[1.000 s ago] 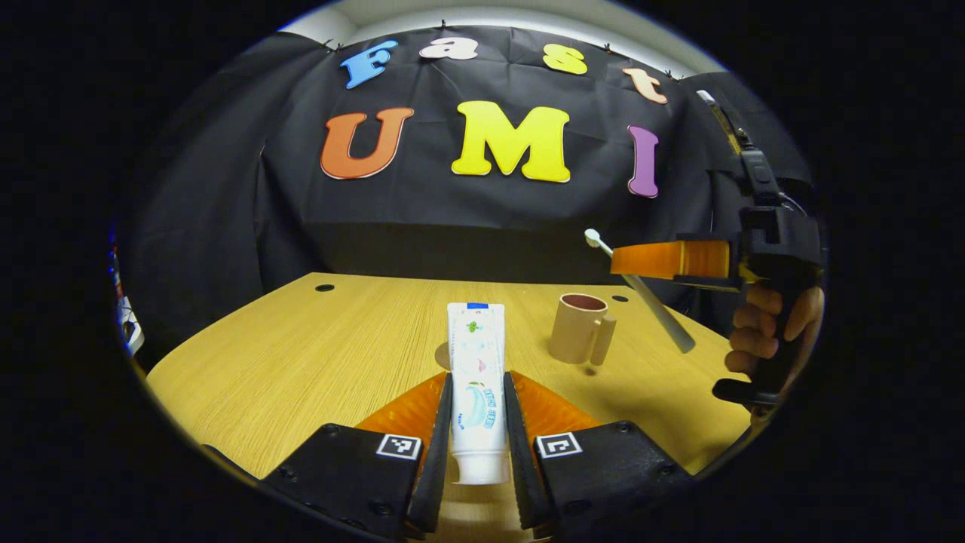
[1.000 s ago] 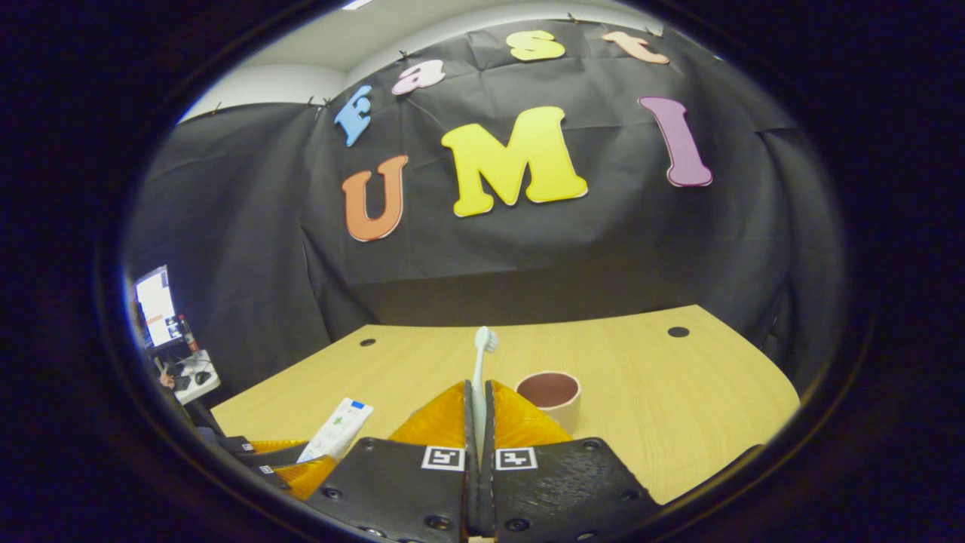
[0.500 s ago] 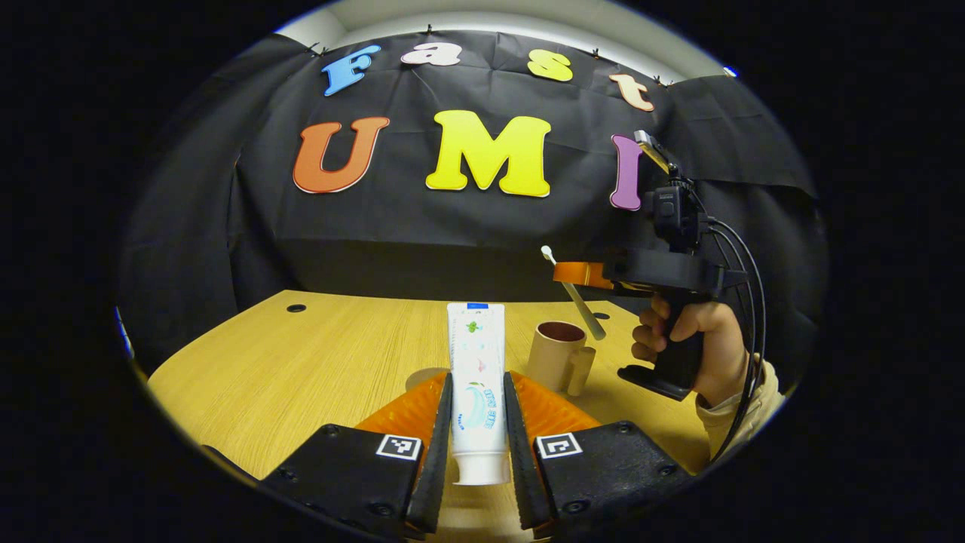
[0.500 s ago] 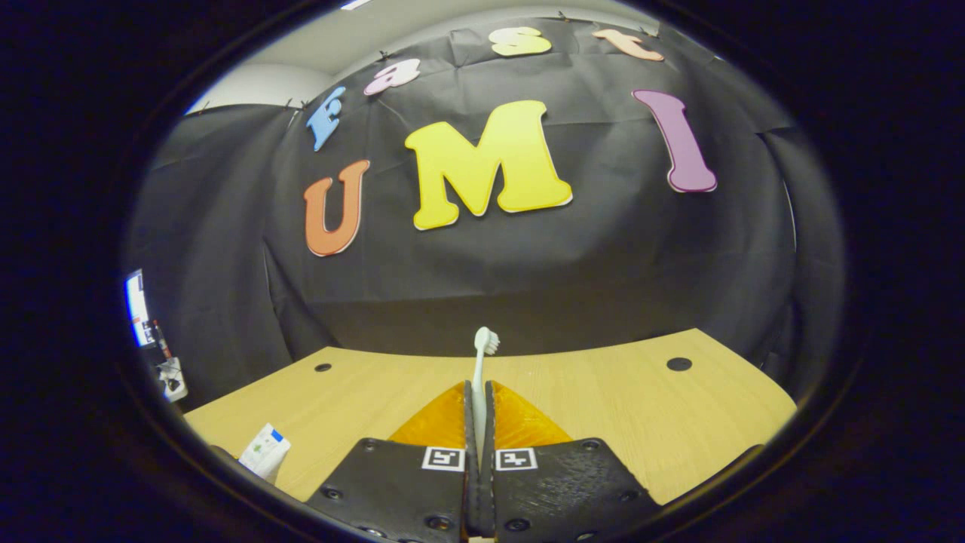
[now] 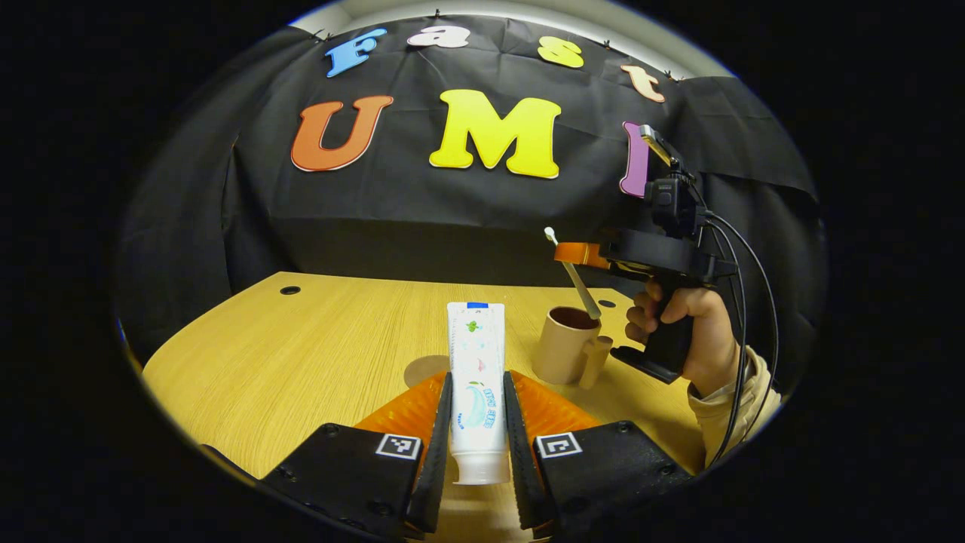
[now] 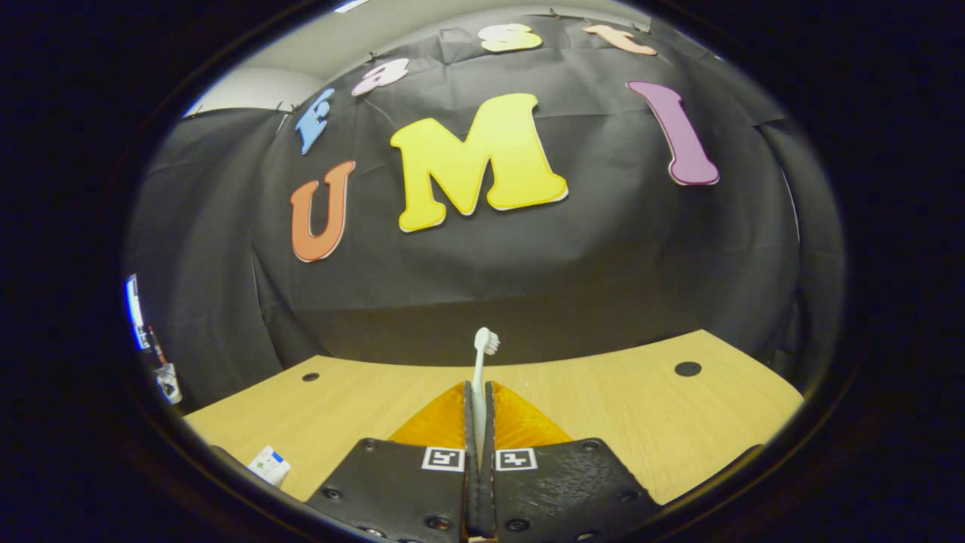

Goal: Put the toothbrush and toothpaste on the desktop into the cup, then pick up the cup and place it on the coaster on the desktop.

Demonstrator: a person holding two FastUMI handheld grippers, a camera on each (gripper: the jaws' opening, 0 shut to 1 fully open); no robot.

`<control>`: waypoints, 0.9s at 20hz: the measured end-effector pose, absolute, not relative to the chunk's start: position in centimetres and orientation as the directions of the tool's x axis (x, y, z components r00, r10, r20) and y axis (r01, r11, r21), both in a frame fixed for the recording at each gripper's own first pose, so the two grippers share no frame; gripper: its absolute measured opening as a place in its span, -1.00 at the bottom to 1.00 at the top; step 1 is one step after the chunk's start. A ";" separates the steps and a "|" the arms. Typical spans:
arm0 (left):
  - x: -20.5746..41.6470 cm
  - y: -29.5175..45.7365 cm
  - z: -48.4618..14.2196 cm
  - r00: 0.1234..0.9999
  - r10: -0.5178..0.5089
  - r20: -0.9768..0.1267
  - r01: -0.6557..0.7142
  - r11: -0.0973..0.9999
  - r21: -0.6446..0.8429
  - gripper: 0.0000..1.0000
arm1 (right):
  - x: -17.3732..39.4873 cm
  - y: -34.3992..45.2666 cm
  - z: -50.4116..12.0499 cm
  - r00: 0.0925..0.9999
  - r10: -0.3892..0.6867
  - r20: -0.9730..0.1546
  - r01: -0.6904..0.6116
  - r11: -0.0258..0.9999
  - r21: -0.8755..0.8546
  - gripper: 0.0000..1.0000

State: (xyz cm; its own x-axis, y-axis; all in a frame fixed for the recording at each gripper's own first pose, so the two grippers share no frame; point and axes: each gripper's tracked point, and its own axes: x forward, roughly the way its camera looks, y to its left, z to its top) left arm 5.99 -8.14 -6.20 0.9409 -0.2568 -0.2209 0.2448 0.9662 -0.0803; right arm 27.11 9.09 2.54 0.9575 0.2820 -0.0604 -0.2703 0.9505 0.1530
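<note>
A wooden desk (image 5: 317,339) with a pale grain spreads across the lower half of both views, with small dark round holes near its far corners. In the left gripper view, the left gripper (image 5: 478,392) reaches forward from the bottom, its two fingers pressed against the sides of a white toothpaste tube (image 5: 477,385). The tube stands upright between them, cap end down, lifted above the desk. Behind the tube, a flat round coaster (image 5: 424,369) lies on the desk, partly hidden. To the right of it stands a tan cup (image 5: 567,347) with its handle turned toward the camera. A hand (image 5: 682,332) in a light sleeve holds the right gripper (image 5: 574,255) in the air above the cup. That gripper pinches a white toothbrush (image 5: 574,277), tilted, bristle end up and handle end down at the cup's rim; whether it touches the cup is unclear.

In the right gripper view, the right gripper (image 6: 479,400) is squeezed tight on the toothbrush (image 6: 480,369), whose bristle head pokes up beyond the fingertips. A corner of the toothpaste tube (image 6: 268,464) shows at the lower left.
</note>
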 end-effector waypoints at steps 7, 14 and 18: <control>5.9 -8.7 -6.7 0.933 -0.268 -0.239 0.254 0.963 -0.089 -0.17 | 27.5 8.5 2.6 0.960 0.274 -0.058 -0.260 0.950 0.174 -0.99; 5.7 -9.0 -7.2 0.927 -0.272 -0.259 0.258 0.962 -0.088 -0.09 | 27.5 8.7 2.4 0.958 0.279 -0.067 -0.264 0.948 0.176 -0.94; 5.8 -8.6 -7.4 0.928 -0.265 -0.263 0.250 0.964 -0.089 -0.17 | 27.6 8.7 1.8 0.957 0.280 -0.081 -0.263 0.949 0.175 -0.91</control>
State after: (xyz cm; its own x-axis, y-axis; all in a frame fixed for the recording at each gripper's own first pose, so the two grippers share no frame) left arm 5.77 -8.64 -7.45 0.9276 -0.2652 -0.2633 0.2504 0.9640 -0.0890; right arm 27.61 8.72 1.82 0.9566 0.2801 -0.0805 -0.2631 0.9488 0.1747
